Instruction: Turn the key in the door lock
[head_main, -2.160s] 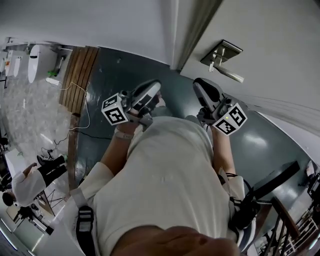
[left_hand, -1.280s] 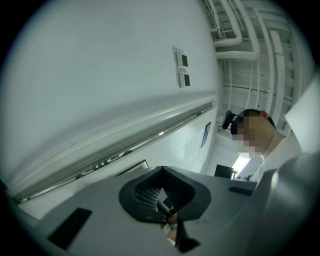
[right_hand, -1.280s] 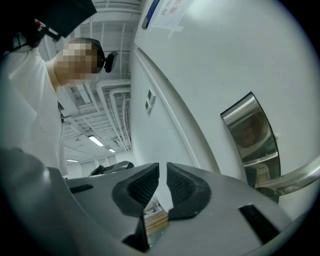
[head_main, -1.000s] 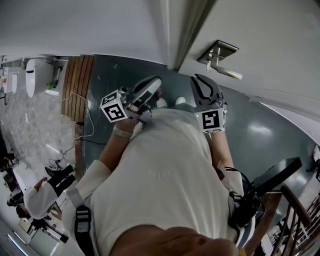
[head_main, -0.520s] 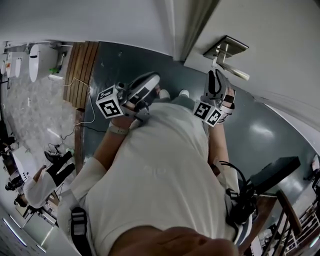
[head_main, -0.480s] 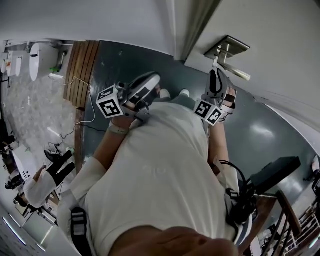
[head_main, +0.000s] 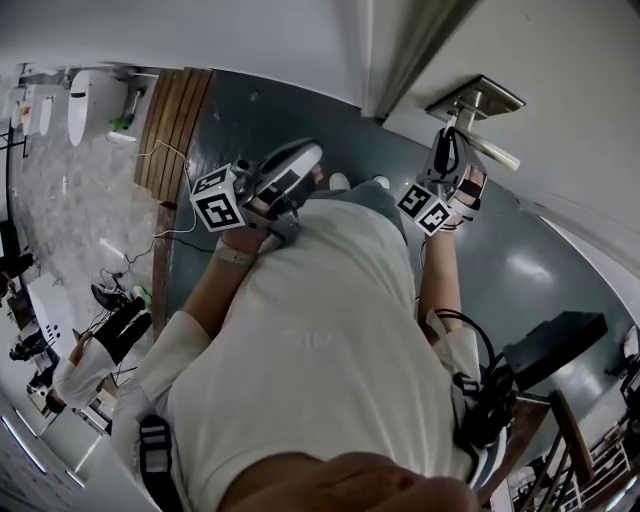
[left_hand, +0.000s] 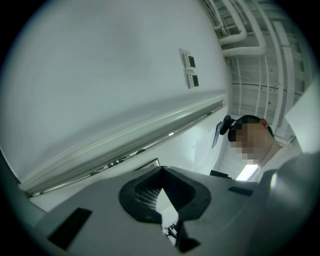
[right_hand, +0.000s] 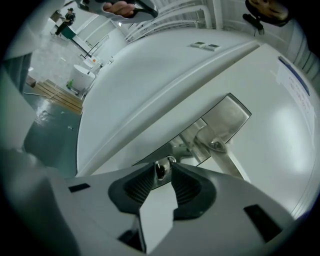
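Key (right_hand: 160, 170) half-hidden in right tool (right_hand: 162, 167)

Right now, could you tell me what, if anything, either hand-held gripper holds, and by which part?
The right hand-held gripper pinches the small silver metal key by its head; the left hand-held gripper, shut, holds nothing.
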